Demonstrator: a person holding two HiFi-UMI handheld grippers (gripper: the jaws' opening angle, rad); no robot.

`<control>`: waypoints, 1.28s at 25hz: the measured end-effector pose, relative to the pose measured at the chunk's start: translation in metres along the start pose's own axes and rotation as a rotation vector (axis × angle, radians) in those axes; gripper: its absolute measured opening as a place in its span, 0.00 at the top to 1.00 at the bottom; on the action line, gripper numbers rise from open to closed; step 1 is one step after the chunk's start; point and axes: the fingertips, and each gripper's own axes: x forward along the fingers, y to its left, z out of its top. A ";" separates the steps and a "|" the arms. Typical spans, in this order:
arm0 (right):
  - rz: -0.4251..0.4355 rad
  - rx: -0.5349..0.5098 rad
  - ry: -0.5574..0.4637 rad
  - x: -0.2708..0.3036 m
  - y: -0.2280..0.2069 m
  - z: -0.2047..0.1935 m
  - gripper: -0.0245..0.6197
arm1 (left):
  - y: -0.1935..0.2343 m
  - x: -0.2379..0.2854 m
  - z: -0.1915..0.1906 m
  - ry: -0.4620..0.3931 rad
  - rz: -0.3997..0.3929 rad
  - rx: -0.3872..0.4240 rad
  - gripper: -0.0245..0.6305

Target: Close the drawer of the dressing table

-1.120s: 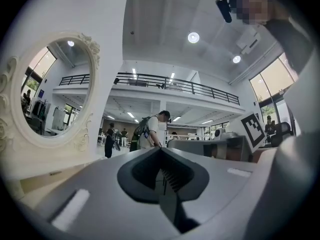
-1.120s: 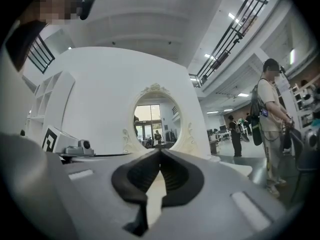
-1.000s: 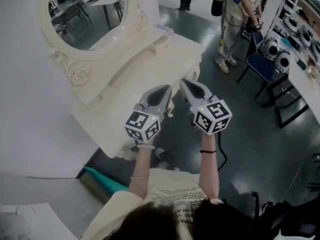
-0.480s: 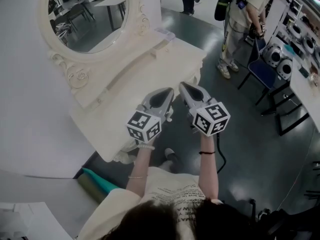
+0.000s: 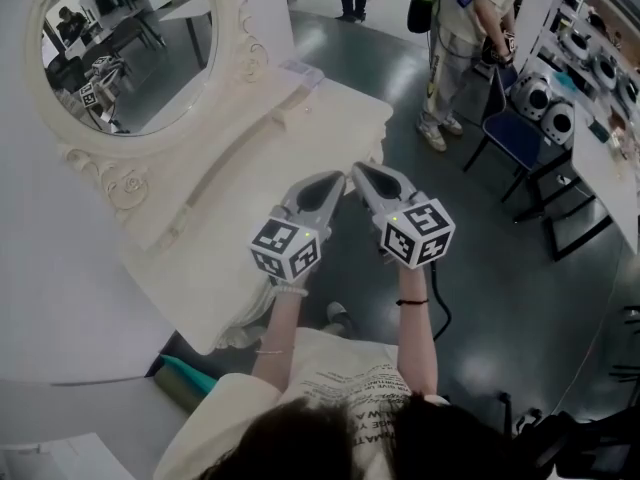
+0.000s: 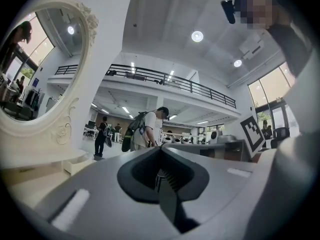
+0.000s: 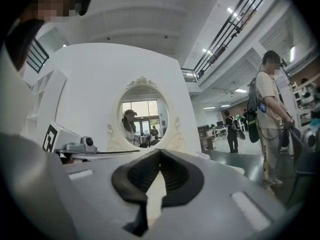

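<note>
Left gripper (image 5: 334,180) and right gripper (image 5: 360,171): both clenched, empty, side by side near the tabletop edge of a cream carved dressing table (image 5: 270,148). Only the right gripper view shows the oval mirror (image 7: 144,116) head-on. Backpacked bystander (image 7: 270,119) well beyond.

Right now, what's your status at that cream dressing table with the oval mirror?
Left gripper, right gripper shut, empty, side by side. Cream dressing table beside them; drawer not visible. Nothing blocking.

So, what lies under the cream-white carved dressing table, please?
A teal flat object shows, poking out below the near end of the cream-white dressing table onto the dark grey floor. The tabletop covers everything else beneath it.
</note>
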 end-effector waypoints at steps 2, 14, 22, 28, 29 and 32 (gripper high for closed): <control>-0.005 0.008 0.002 0.007 -0.013 -0.001 0.96 | 0.007 0.012 -0.003 0.007 -0.003 -0.002 0.96; 0.022 0.041 0.042 0.058 -0.060 -0.014 0.96 | 0.065 0.052 -0.015 0.024 0.065 -0.037 0.96; 0.043 0.047 0.068 0.085 -0.082 -0.022 0.96 | 0.092 0.068 -0.025 0.025 0.094 -0.062 0.96; 0.065 0.054 0.080 0.103 -0.086 -0.026 0.96 | 0.101 0.074 -0.026 0.026 0.090 -0.060 0.96; 0.068 0.057 0.081 0.106 -0.086 -0.027 0.96 | 0.103 0.074 -0.027 0.026 0.094 -0.060 0.96; 0.080 0.072 0.084 0.115 -0.086 -0.030 0.96 | 0.107 0.070 -0.031 0.035 0.110 -0.064 0.96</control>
